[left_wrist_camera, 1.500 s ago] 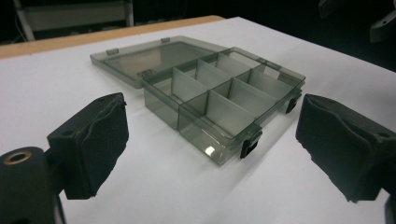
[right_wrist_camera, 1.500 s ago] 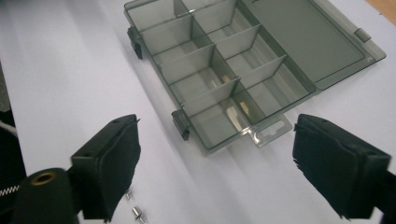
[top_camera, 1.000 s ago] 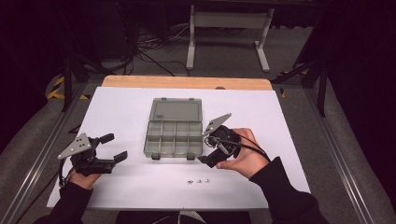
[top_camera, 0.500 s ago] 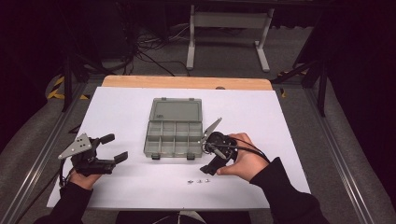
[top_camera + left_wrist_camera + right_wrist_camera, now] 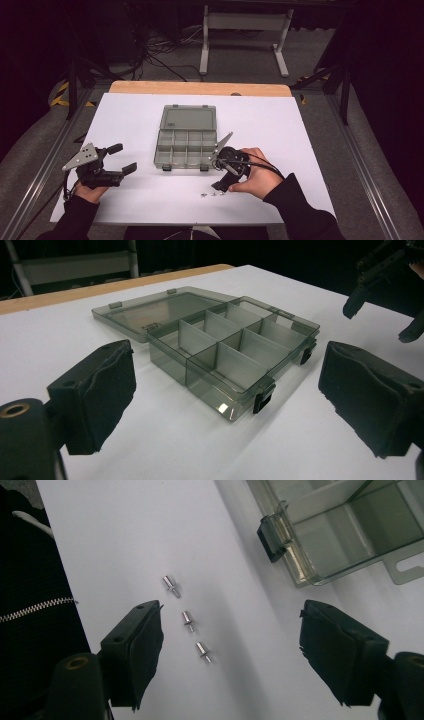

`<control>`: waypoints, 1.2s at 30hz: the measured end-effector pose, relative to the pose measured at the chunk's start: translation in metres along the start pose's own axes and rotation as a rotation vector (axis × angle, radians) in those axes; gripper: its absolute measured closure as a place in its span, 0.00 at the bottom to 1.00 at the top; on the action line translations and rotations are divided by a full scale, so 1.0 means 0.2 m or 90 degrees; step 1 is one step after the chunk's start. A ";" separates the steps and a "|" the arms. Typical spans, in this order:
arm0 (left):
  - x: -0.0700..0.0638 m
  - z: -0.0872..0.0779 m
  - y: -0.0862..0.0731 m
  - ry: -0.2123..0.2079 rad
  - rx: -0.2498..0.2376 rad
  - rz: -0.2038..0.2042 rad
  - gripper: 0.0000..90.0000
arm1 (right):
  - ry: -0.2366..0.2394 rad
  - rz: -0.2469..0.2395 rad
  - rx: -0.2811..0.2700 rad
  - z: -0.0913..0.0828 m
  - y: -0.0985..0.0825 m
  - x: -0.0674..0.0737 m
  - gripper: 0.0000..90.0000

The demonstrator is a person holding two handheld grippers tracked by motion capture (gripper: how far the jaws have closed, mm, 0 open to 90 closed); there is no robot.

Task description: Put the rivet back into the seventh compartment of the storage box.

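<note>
Three small metal pins lie on the white surface (image 5: 125,115) near the lower centre of the high view, just in front of the open box (image 5: 186,136). In the right tool view they sit in a slanting row: the top pin (image 5: 170,586), the middle pin (image 5: 187,619) and the low pin (image 5: 202,651). Each has its long axis running from upper left to lower right, thick head up-left, thin stem down-right.

The right tool (image 5: 220,187) tips down over them. Its jaws are spread with nothing between the pads and have just been closing a little; the pins lie nearer the left pad, probably so one can be picked out of the row.

The box has its lid laid flat toward the top of the frame and its compartments bare, likely ready to take the pins.

The left tool (image 5: 126,158) rests at the lower left, jaws spread wide and holding nothing, aimed at the box, apparently waiting.
</note>
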State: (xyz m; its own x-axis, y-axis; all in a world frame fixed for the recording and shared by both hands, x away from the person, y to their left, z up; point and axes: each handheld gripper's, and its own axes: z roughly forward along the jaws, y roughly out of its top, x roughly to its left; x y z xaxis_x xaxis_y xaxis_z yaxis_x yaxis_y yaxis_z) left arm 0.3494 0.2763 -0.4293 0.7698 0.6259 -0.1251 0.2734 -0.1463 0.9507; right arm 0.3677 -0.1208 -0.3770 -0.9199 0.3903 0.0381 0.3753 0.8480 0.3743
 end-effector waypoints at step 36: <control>0.00 0.01 0.00 -0.003 0.011 0.005 0.10 | 0.022 -0.036 0.092 0.21 -0.09 0.06 0.42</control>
State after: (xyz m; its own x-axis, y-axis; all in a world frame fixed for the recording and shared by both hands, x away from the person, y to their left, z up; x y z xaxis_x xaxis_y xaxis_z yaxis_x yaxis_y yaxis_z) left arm 0.3501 0.2736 -0.4305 0.7747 0.6210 -0.1189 0.2771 -0.1644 0.9467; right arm 0.3540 -0.1164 -0.4216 -0.9422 0.3305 0.0542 0.3336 0.9118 0.2393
